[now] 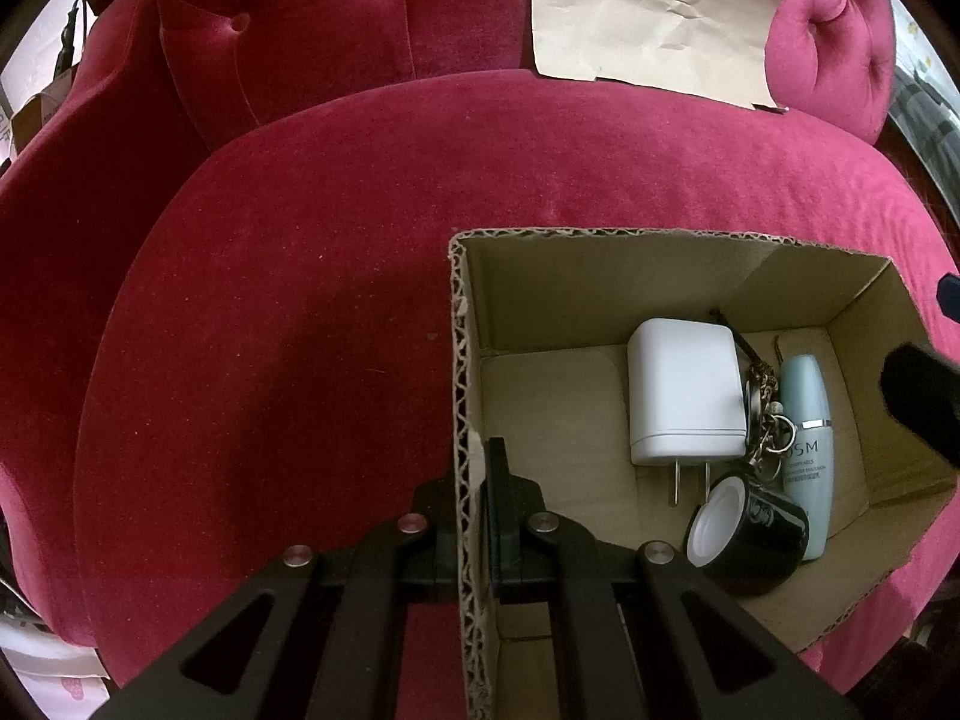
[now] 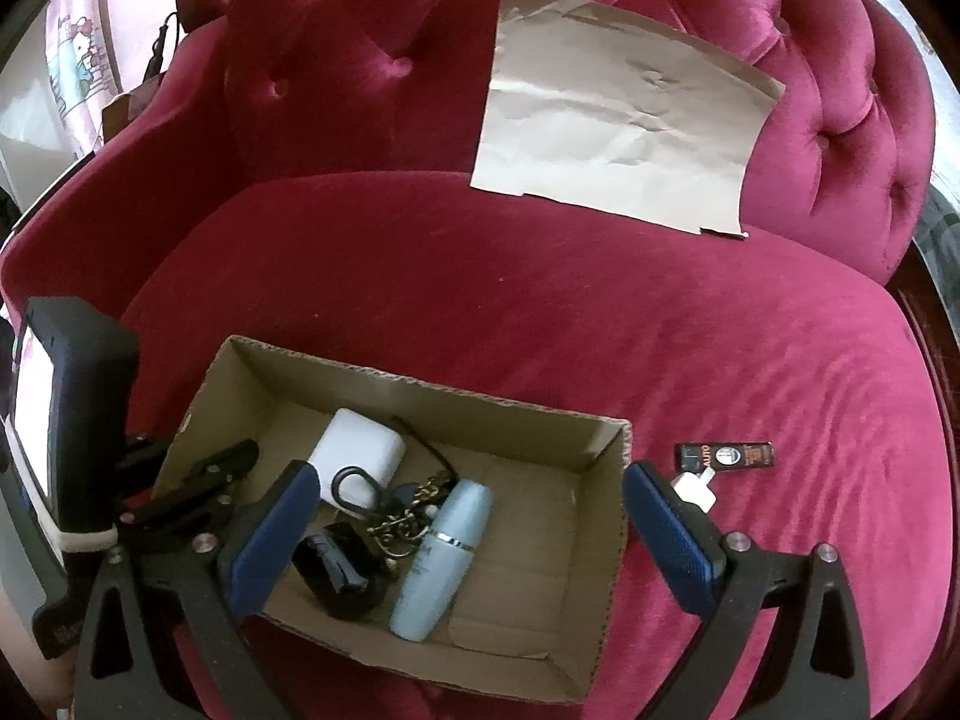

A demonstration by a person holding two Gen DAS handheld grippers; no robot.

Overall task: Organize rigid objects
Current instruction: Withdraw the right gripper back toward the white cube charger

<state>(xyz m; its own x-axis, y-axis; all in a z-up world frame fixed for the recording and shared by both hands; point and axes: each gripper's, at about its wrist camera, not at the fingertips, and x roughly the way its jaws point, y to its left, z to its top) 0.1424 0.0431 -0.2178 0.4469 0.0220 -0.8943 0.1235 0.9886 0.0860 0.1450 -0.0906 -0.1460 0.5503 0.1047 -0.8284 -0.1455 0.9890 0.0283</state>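
The left gripper (image 1: 480, 504) pinches the cardboard box's (image 2: 420, 387) near-left wall; the right gripper (image 2: 471, 531) hangs wide and empty above the bottle (image 2: 441, 552) and charger (image 2: 360, 450) inside. Likely next: reaching right for the small dark stick (image 2: 726, 456) on the sofa (image 2: 600, 312).

My left gripper (image 1: 480, 498) hides part of the cardboard box (image 1: 600, 234) wall it pinches; the box's near right corner is cut off behind my own linkage in the left wrist view; print on the pale blue bottle (image 2: 441, 546) is too small to read in full; the keyring (image 2: 414, 510) is a tangle, its pieces not separable; the black cup (image 1: 750, 531) covers the bottle's base; lettering on the small dark box (image 2: 726, 456) on the seat cushion is blurred.
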